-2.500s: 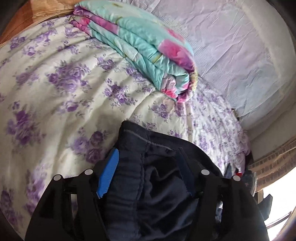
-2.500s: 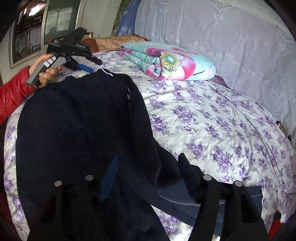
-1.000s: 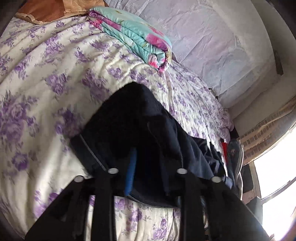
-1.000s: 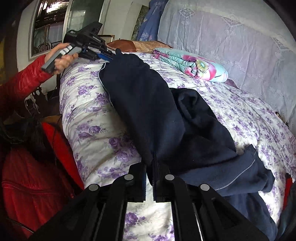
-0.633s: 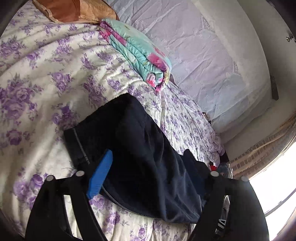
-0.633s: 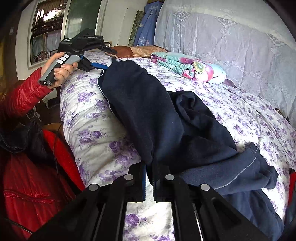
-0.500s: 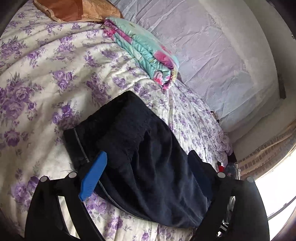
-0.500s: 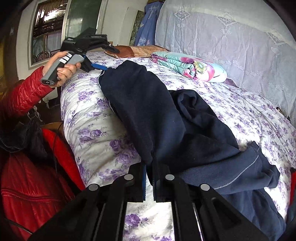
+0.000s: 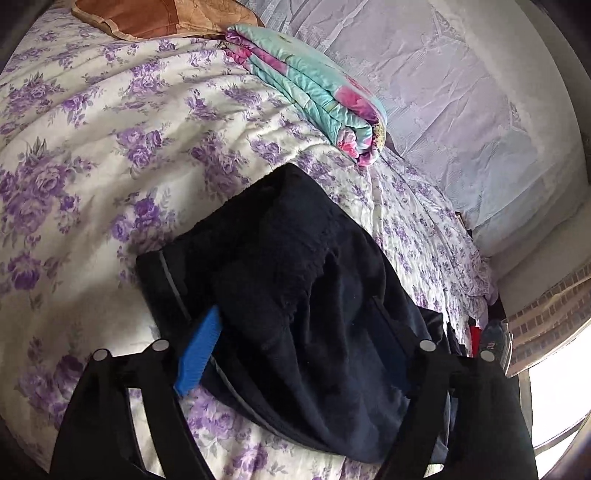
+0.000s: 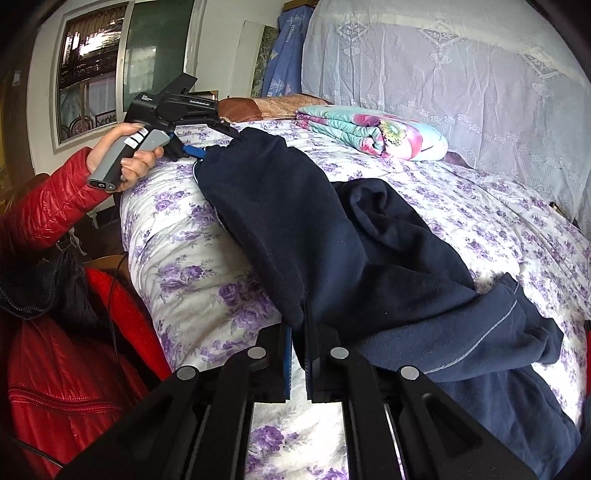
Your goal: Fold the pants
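Note:
Dark navy pants (image 9: 295, 280) lie crumpled across the purple-flowered bedspread (image 9: 110, 147). My left gripper (image 9: 295, 310) straddles one bunched end of them. Its jaws are closing with the cloth between them, and most of the blue pad (image 9: 199, 350) still shows bare. In the right wrist view a hand in a red sleeve (image 10: 48, 206) holds the left gripper (image 10: 199, 151) at the far end of the pants (image 10: 332, 240). My right gripper (image 10: 298, 332) is shut on a fold of the pants at the bed's near edge.
A folded turquoise and pink quilt (image 9: 314, 96) lies near the head of the bed (image 10: 373, 129). A brown pillow (image 9: 159, 18) lies beside it. Pale lilac cloth (image 10: 461, 92) covers the wall side. The bed's edge (image 10: 147, 229) drops off on the left.
The left gripper's jaws spread wide off the pants' end, then narrowed again around the bunched cloth. The right gripper kept its grip and stayed put.

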The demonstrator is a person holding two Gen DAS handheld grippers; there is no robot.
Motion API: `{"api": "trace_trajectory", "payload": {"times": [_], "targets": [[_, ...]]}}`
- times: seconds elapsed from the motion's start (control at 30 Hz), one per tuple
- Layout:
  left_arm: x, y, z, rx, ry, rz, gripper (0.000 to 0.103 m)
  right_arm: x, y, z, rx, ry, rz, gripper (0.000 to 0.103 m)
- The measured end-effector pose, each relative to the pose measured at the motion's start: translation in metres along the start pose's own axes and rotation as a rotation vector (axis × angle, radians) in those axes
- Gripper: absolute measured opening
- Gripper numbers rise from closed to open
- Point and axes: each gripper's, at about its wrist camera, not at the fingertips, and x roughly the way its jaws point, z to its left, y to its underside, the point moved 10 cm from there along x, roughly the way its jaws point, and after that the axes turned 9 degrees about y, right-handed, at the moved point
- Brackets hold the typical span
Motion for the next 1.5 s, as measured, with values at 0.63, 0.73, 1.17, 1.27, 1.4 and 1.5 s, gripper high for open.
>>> {"api": "trace_trajectory", "payload": {"times": [0.63,0.73,1.17,1.27,1.4,1.5], "targets": [[-0.065,0.000,0.058,-0.094,-0.055,-0.162,0.012,0.025,0.015,0.031,0.026,-0.133,0.095,0.010],[-0.075,0.002,0.009,0.101,-0.097,-0.210,0.016,0.019,0.014,0.030,0.054,-0.185,0.104,0.026],[0.026,0.021,-0.052,0.270,-0.024,-0.090,0.093,0.041,-0.033,-0.196,0.540,0.198,0.199,0.083],[0.028,0.023,-0.045,0.256,-0.027,-0.085,0.099,0.095,-0.018,-0.226,0.588,0.241,0.353,0.083],[0.032,0.028,-0.045,0.280,-0.043,-0.067,0.098,0.145,0.011,-0.234,0.558,0.281,0.528,0.080],[0.031,0.028,-0.046,0.285,-0.044,-0.070,0.098,0.148,0.019,-0.237,0.505,0.316,0.555,0.043]]}}
